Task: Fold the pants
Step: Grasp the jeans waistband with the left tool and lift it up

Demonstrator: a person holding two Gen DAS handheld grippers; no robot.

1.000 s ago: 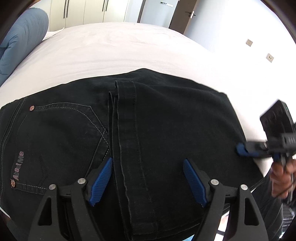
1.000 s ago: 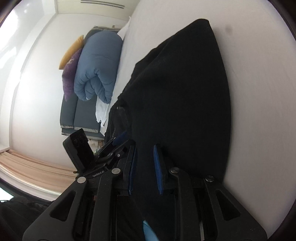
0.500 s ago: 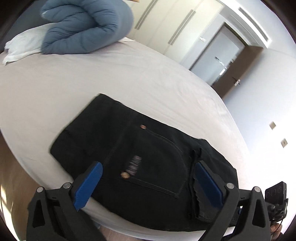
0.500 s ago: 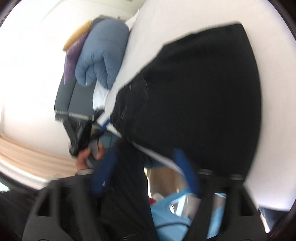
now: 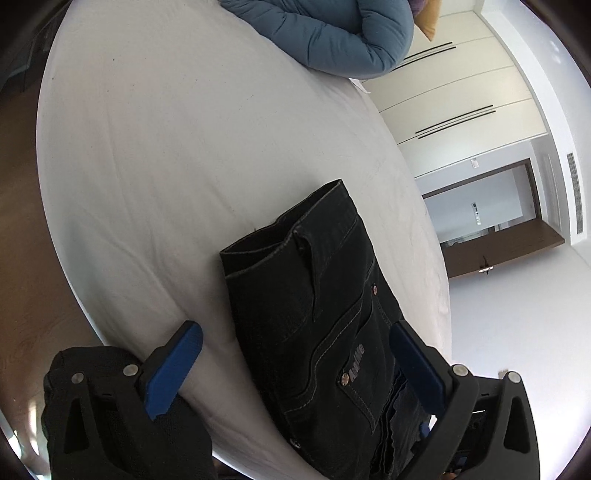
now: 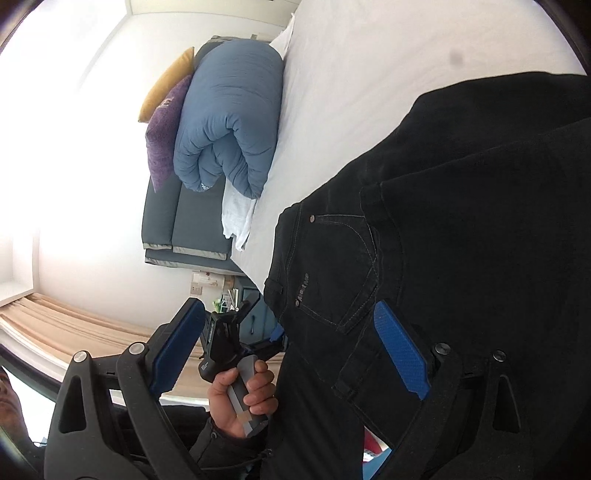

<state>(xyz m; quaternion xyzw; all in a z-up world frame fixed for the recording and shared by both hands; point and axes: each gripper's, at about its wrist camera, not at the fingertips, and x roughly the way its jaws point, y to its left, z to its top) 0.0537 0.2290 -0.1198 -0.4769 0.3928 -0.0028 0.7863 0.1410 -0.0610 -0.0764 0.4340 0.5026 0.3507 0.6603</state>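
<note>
Black jeans [image 5: 325,310] lie folded in a compact stack on the white bed [image 5: 166,147], back pocket and waistband up, near the bed's front edge. My left gripper [image 5: 295,365] is open, its blue pads wide apart on either side of the jeans' near end, holding nothing. In the right wrist view the jeans [image 6: 461,221] fill the right half. My right gripper [image 6: 291,350] is open and empty over their edge. The person's hand holds the other gripper's handle [image 6: 243,391] below the bed edge.
A rolled blue duvet [image 5: 332,33] lies at the head of the bed, with purple and yellow pillows [image 6: 166,110] beside it. A grey headboard [image 6: 177,221] stands beyond. Wood floor [image 5: 22,221] borders the bed on the left. Wardrobes and a door [image 5: 491,206] stand at the far wall.
My right gripper has opened and let go of the jeans' edge. Both grippers have pulled back and swung, so the folded jeans now show from the waistband end.
</note>
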